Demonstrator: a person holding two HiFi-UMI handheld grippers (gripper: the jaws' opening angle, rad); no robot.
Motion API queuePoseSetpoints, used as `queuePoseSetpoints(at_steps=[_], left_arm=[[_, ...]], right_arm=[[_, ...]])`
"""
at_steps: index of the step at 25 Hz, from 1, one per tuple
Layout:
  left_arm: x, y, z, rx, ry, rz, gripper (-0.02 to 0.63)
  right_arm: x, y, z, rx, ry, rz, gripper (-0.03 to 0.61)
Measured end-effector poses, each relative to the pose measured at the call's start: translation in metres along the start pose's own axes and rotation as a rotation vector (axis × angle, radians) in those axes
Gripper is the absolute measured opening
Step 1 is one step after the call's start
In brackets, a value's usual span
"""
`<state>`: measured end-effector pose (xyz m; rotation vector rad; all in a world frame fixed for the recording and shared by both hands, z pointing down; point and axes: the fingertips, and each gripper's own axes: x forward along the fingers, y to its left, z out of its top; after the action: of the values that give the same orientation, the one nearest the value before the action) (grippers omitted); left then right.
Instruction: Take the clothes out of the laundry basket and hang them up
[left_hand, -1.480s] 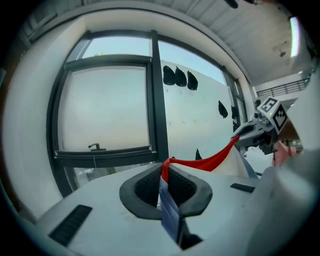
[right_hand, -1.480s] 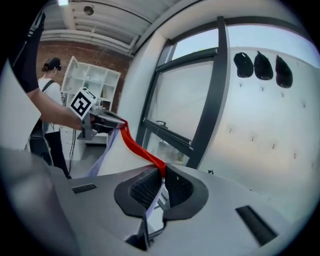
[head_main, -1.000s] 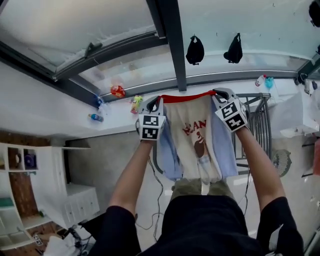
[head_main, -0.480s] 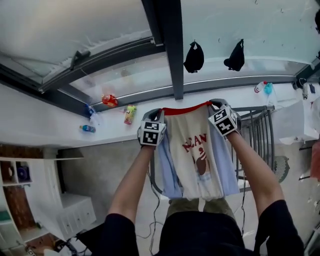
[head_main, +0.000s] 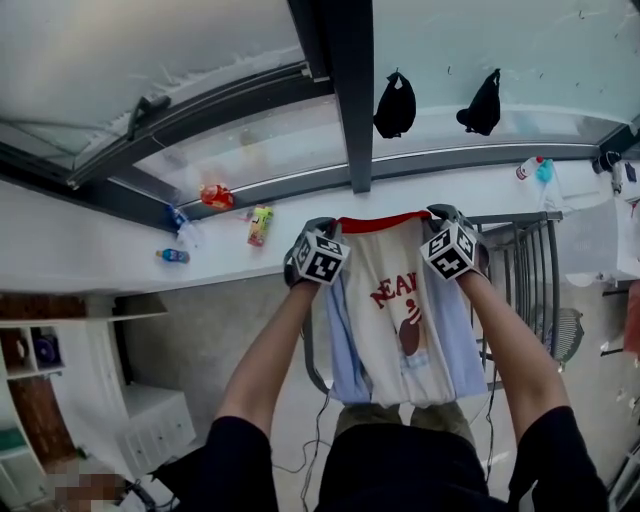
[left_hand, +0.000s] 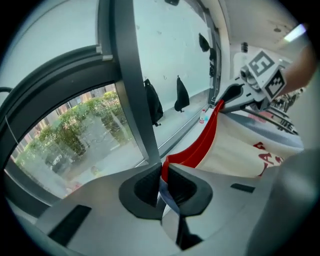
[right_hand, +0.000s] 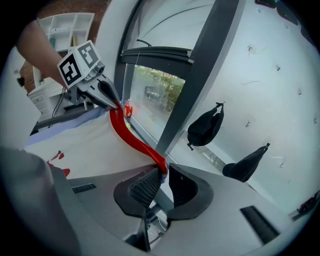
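Note:
A cream T-shirt (head_main: 395, 300) with a red print, a red collar (head_main: 380, 220) and pale blue sleeves hangs spread between my two grippers, in front of my body. My left gripper (head_main: 322, 224) is shut on the collar's left end, and the red band (left_hand: 200, 145) runs out from its jaws (left_hand: 164, 175). At the collar's right end my right gripper (head_main: 440, 213) is shut too, pinching the red edge (right_hand: 132, 142) between its pads (right_hand: 164, 172). Each gripper view shows the other gripper across the stretched collar.
A grey metal drying rack (head_main: 525, 270) stands just behind the shirt at right. Two black items (head_main: 394, 105) (head_main: 482, 103) hang on the window above. Bottles (head_main: 215, 196) lie on the white sill. White shelves (head_main: 30, 350) stand at left, a fan (head_main: 565, 330) at right.
Both grippers have come down together with the shirt still stretched between them, and the collar now hangs lower before the rack. Both stay shut on it.

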<state>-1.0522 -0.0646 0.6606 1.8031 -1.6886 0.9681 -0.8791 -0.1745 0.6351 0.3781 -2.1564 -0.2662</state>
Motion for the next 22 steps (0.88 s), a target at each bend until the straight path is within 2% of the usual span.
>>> queuePoseSetpoints(at_steps=[4, 9, 11, 15, 22], left_arm=[[0.006, -0.003, -0.001, 0.052, 0.022, -0.002, 0.014], [0.015, -0.01, -0.002, 0.099, 0.049, -0.017, 0.014], [0.015, -0.008, -0.004, 0.072, 0.044, -0.02, 0.028], [0.003, 0.0, 0.0, -0.012, -0.002, -0.029, 0.121], [-0.035, 0.004, 0.017, -0.074, -0.096, -0.017, 0.124]], right_arm=[[0.01, 0.008, -0.008, -0.033, 0.03, 0.004, 0.017], [0.012, 0.003, -0.008, -0.067, 0.033, -0.025, 0.068], [0.011, 0.002, -0.007, -0.044, 0.026, -0.027, 0.105], [0.002, 0.001, -0.01, 0.01, 0.019, -0.014, 0.167], [-0.04, 0.0, -0.016, 0.152, -0.015, -0.011, 0.184]])
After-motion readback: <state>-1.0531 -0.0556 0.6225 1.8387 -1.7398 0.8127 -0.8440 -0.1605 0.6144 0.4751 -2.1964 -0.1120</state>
